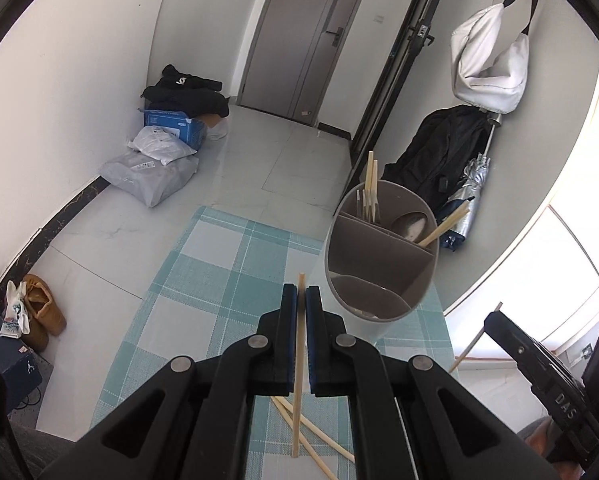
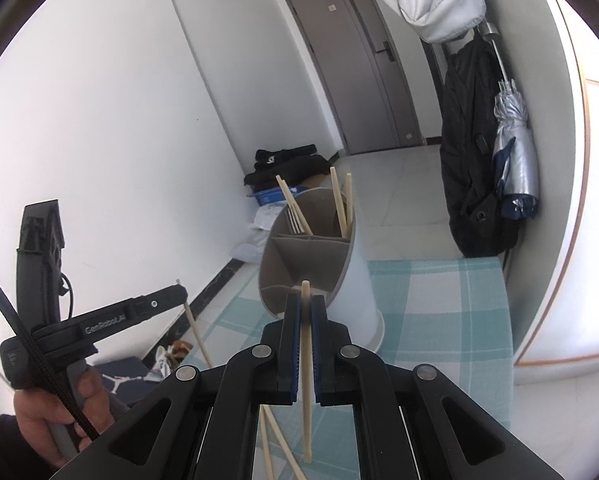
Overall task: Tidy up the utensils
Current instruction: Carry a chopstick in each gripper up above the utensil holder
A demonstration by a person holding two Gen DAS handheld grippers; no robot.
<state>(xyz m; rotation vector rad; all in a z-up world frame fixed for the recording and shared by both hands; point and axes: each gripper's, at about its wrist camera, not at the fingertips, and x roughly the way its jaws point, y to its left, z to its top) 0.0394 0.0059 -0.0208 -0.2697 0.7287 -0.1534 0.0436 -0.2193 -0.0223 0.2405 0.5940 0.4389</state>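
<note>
My left gripper (image 1: 301, 293) is shut on a wooden chopstick (image 1: 298, 364) that stands nearly upright between its blue pads. Just ahead to the right stands the divided utensil holder (image 1: 379, 258), with chopsticks (image 1: 369, 192) and a spoon (image 1: 410, 225) in its far compartments. My right gripper (image 2: 305, 301) is shut on another chopstick (image 2: 306, 364), close in front of the holder (image 2: 355, 304). Loose chopsticks (image 1: 313, 434) lie on the teal plaid mat (image 1: 219, 280) beneath both grippers. In the right wrist view, the left gripper (image 2: 175, 293) with its chopstick (image 2: 197, 330) shows at the left, in a hand (image 2: 55, 416).
The mat covers a narrow table with floor below on the left. On the floor lie parcels (image 1: 151, 168), a blue box (image 1: 175, 126), black clothes (image 1: 187, 94) and shoes (image 1: 43, 310). A black backpack (image 2: 471, 160), an umbrella (image 2: 515, 148) and a white bag (image 1: 487, 64) hang by the right wall.
</note>
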